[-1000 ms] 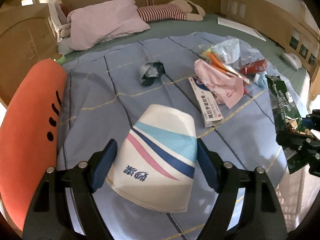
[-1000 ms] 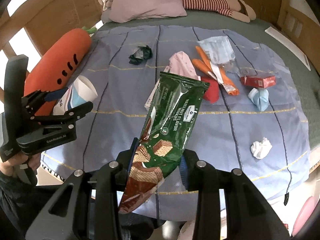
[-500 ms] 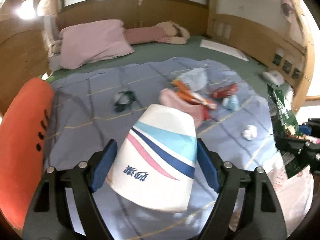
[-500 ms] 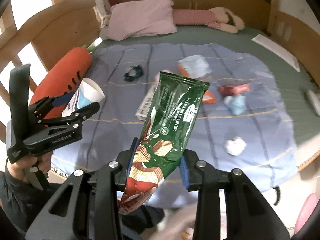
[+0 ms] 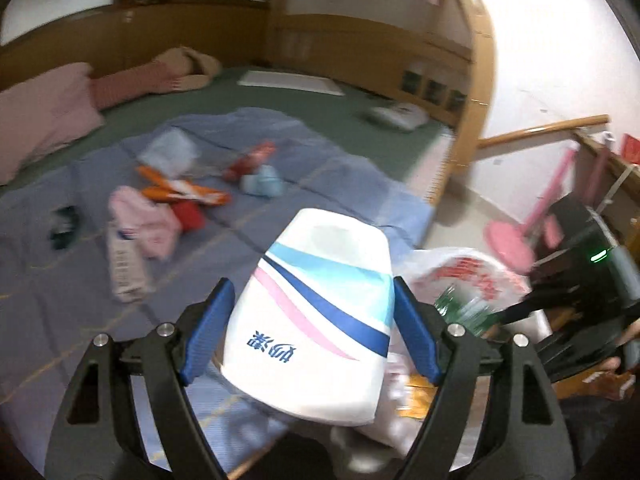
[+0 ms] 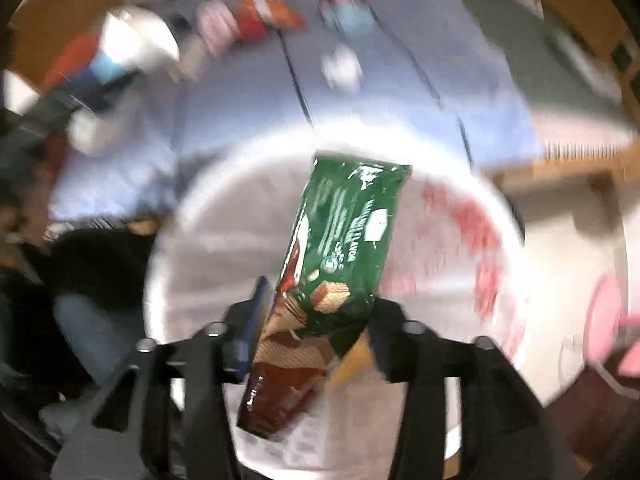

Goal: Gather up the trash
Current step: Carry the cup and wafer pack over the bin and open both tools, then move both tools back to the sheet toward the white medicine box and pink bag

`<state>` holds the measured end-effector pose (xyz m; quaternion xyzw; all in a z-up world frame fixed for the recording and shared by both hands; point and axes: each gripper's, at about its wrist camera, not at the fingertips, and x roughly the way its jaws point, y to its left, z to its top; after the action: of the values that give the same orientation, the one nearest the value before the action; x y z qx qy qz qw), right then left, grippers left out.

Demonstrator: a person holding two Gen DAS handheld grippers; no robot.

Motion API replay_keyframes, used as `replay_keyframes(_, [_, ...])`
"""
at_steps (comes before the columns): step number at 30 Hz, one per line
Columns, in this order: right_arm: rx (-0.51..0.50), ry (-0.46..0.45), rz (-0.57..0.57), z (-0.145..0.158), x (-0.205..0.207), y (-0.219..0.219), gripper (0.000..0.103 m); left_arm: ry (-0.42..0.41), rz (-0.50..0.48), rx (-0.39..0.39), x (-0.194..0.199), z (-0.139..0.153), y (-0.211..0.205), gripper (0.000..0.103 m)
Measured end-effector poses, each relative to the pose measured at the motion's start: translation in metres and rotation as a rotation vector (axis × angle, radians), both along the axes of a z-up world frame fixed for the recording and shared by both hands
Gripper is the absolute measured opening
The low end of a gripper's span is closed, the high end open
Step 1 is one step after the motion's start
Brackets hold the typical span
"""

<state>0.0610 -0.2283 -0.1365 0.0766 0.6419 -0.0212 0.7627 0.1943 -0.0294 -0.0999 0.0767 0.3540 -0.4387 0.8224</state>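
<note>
My left gripper [image 5: 310, 320] is shut on a white paper cup [image 5: 320, 320] with blue and pink stripes, held sideways beside the bed's edge. My right gripper [image 6: 312, 320] is shut on a green wafer wrapper [image 6: 344, 248] and holds it over the open mouth of a white plastic trash bag [image 6: 472, 240] with red print. The bag [image 5: 460, 276] and the wrapper's tip [image 5: 460, 308] show to the right in the left wrist view. More trash lies on the blue sheet [image 5: 248, 240]: orange wrappers [image 5: 180, 190], a red packet [image 5: 252, 158], a light blue wad [image 5: 264, 182], a flat box [image 5: 124, 268].
A pink pillow [image 5: 40, 116] and a striped plush toy [image 5: 160, 76] lie at the head of the bed. A pink stand [image 5: 516, 240] is on the floor to the right. The right wrist view is blurred; a white paper ball [image 6: 340, 68] lies on the sheet.
Both grippers swung right, off the bed toward the floor. The trash bag has come into view, and the wrapper now hangs over its opening. Both grips are unchanged.
</note>
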Motion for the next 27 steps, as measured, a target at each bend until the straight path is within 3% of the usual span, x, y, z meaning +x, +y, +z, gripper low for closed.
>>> replay_keyframes(1, [0.006, -0.01, -0.021, 0.0, -0.003, -0.006, 0.068, 0.012, -0.025, -0.01, -0.005, -0.001, -0.006, 0.079])
replay_keyframes(3, [0.006, -0.066, -0.076, 0.014, -0.006, -0.019, 0.072, 0.036, -0.07, -0.025, -0.012, -0.003, -0.016, 0.079])
replay_keyframes(5, [-0.021, -0.182, -0.199, 0.044, -0.012, -0.046, 0.073, 0.061, -0.131, -0.039, -0.022, -0.005, -0.025, 0.079])
replay_keyframes(7, [-0.07, -0.283, -0.306, 0.07, -0.017, -0.067, 0.076, 0.087, -0.222, -0.047, -0.037, -0.009, -0.039, 0.079])
replay_keyframes(8, [-0.09, -0.334, -0.36, 0.084, -0.021, -0.078, 0.078, 0.115, -0.316, -0.051, -0.051, -0.014, -0.05, 0.08])
replay_keyframes(10, [-0.086, -0.381, -0.416, 0.097, -0.024, -0.093, 0.079, 0.139, -0.425, -0.051, -0.072, -0.021, -0.064, 0.087])
replay_keyframes(12, [-0.07, -0.397, -0.445, 0.103, -0.022, -0.101, 0.079, 0.134, -0.469, -0.034, -0.086, -0.027, -0.074, 0.094])
replay_keyframes(15, [-0.057, -0.406, -0.46, 0.104, -0.014, -0.105, 0.079, 0.079, -0.451, -0.015, -0.089, -0.024, -0.073, 0.096])
replay_keyframes(18, [-0.022, -0.398, -0.442, 0.101, 0.001, -0.103, 0.08, 0.114, -0.341, -0.07, -0.059, -0.015, -0.053, 0.098])
replay_keyframes(19, [-0.008, -0.398, -0.436, 0.103, 0.004, -0.098, 0.08, 0.104, -0.261, -0.068, -0.041, -0.009, -0.041, 0.098])
replay_keyframes(22, [0.06, -0.396, -0.371, 0.102, 0.034, -0.082, 0.08, -0.023, 0.079, 0.109, 0.016, 0.005, -0.008, 0.098])
replay_keyframes(23, [0.075, -0.398, -0.331, 0.102, 0.047, -0.07, 0.08, -0.078, 0.311, 0.241, 0.05, 0.011, 0.015, 0.098])
replay_keyframes(24, [0.079, -0.406, -0.26, 0.104, 0.068, -0.05, 0.08, -0.095, 0.428, 0.292, 0.065, 0.014, 0.031, 0.097])
replay_keyframes(25, [0.079, -0.412, -0.217, 0.104, 0.081, -0.037, 0.079, -0.101, 0.579, 0.316, 0.087, 0.019, 0.06, 0.097])
replay_keyframes(27, [0.096, -0.43, -0.08, 0.102, 0.122, 0.01, 0.079, -0.055, 0.705, 0.237, 0.11, 0.022, 0.105, 0.097])
